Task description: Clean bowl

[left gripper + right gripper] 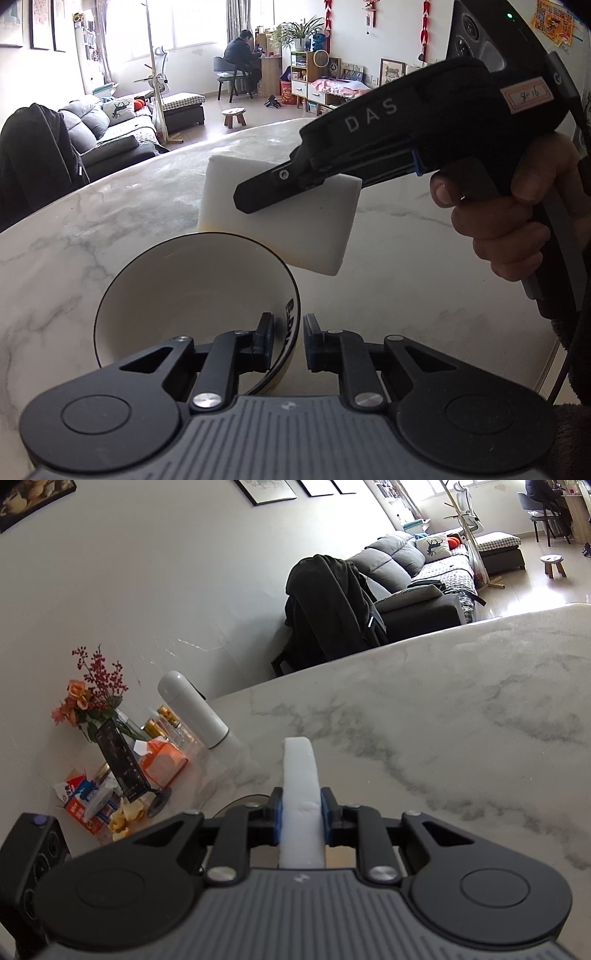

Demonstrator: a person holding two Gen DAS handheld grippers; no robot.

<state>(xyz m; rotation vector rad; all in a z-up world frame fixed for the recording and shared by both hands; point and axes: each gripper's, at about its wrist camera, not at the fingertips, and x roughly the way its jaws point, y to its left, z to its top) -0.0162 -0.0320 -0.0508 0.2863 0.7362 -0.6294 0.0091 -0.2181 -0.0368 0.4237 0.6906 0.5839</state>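
Left tongs (288, 341): jaws close together on the bowl (192, 295) wall, one finger inside the rim, one outside. The gap between the outer pad and the wall is hard to judge from the left wrist view; the bowl stands tilted up on its edge with its opening turned to the left of the tongs, which fits a grip. Bowl is white inside, with a dark rim line and dark lettering on the outer wall next to the right finger. Interior looks clean where visible; the lowest part is hidden behind the tongs.

Right tongs (301, 812): clamped on a white sponge (299, 775), blue pads pressing both flat sides. The sponge sticks out forward past the fingertips, edge-on in the right wrist view.

Seen from the left tongs, the right tongs (258, 195) come in from the upper right, held by a hand (517, 221), and the sponge (280, 214) hangs just beyond and to the right of the bowl's far rim. Whether its lower corner touches the rim cannot be told.

Both sit over a marble table (74, 236). Far to the left of the right tongs: a white flask (195, 709), flowers (92, 690), a tissue box (162, 760).
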